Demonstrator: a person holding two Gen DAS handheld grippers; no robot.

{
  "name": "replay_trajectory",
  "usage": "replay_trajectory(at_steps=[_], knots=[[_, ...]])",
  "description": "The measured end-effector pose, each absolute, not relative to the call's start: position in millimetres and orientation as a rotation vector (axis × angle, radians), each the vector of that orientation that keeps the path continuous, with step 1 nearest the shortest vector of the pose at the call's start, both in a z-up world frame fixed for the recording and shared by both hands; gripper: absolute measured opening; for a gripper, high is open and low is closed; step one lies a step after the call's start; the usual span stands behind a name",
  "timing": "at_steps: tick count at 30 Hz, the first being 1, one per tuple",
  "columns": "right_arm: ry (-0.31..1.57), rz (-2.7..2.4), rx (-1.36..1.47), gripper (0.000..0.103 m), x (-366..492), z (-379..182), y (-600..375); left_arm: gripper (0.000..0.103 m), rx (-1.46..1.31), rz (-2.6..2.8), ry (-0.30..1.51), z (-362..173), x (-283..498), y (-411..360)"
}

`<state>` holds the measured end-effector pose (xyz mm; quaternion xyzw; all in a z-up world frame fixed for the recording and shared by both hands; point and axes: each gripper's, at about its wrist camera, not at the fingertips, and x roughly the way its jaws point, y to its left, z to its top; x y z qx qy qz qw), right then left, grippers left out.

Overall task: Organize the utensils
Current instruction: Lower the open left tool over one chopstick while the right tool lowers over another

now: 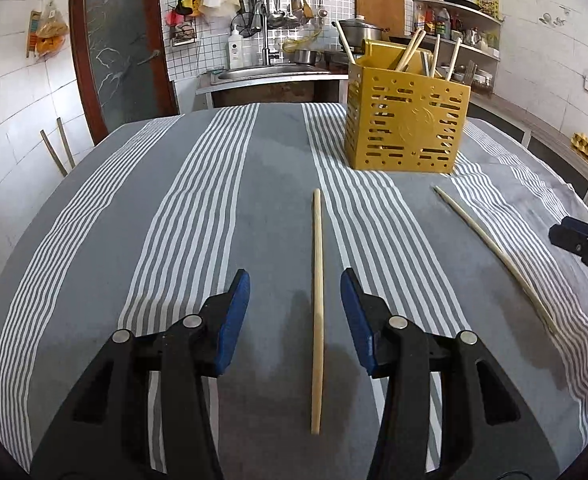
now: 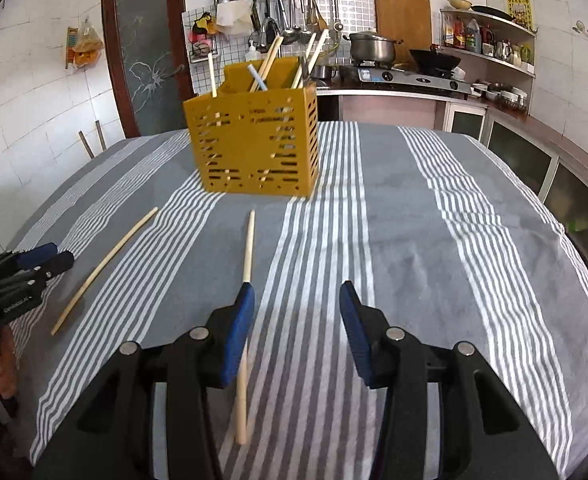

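Two pale wooden chopsticks lie on the striped tablecloth. In the left wrist view one chopstick (image 1: 317, 312) lies lengthwise between the fingers of my open left gripper (image 1: 296, 280); the other chopstick (image 1: 494, 256) lies to the right. In the right wrist view my right gripper (image 2: 298, 292) is open and empty, with a chopstick (image 2: 248, 248) running under its left finger, and the other chopstick (image 2: 104, 266) to the left. A yellow slotted utensil holder (image 1: 406, 124) (image 2: 254, 144) stands beyond, with several chopsticks upright in it.
The table (image 1: 134, 240) is covered by a grey and white striped cloth. Each gripper shows in the other's view, the right one (image 1: 586, 246) at the right edge and the left one (image 2: 18, 276) at the left edge. A sink, stove and shelves stand behind the table.
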<state>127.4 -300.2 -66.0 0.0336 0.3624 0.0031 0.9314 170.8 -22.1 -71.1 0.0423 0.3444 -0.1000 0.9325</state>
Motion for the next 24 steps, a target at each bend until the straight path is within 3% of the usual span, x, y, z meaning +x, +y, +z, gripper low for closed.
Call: replay_trajectory(at_steps=[24], knots=[[0.812,0.048,0.066,0.045,147.6,-69.6,-280.6,0.049,0.101,-0.215,0.758,-68.4,192.4,-33.5]])
